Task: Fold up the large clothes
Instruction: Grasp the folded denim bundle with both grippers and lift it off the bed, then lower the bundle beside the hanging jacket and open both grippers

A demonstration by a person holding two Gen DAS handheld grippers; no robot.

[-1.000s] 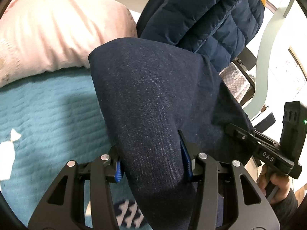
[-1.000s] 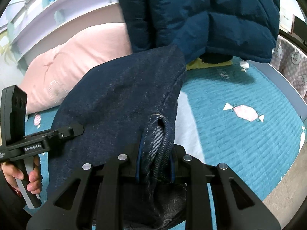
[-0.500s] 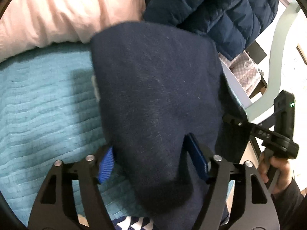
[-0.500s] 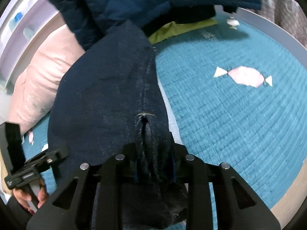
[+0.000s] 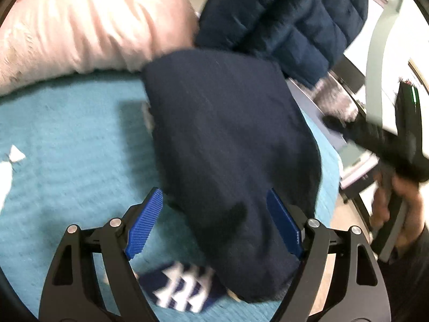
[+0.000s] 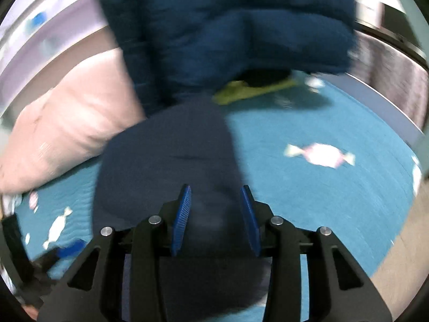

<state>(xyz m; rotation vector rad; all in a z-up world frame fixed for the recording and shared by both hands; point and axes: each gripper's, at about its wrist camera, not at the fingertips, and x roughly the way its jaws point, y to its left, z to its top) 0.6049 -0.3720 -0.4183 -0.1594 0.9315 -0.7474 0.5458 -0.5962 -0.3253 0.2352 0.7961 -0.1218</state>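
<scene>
A folded dark denim garment (image 5: pixel 228 139) lies on the teal bedspread (image 5: pixel 67 161). My left gripper (image 5: pixel 214 214) stands over its near end with jaws wide and still opening. The cloth lies between the blue pads (image 5: pixel 146 222), and they do not press on it. In the right wrist view the same garment (image 6: pixel 171 161) stretches ahead, blurred. My right gripper (image 6: pixel 215 214) has its jaws opening, with the cloth lying loose between and below its pads (image 6: pixel 182 220). The right gripper's body shows in the left view as a blurred black tool (image 5: pixel 388 145) in a hand (image 5: pixel 388 201).
A pink pillow (image 5: pixel 80 26) lies at the back left. A navy puffer jacket (image 6: pixel 228 26) hangs or is heaped behind the denim, above a yellow-green cloth (image 6: pixel 249 91). A blue-and-white striped patch (image 5: pixel 182 287) sits near my left jaws. The bed's edge (image 6: pixel 388 107) runs on the right.
Both grippers held the raised denim a second ago; now their jaws have spread and the garment lies flat on the bed. Both views have shifted and blur with motion.
</scene>
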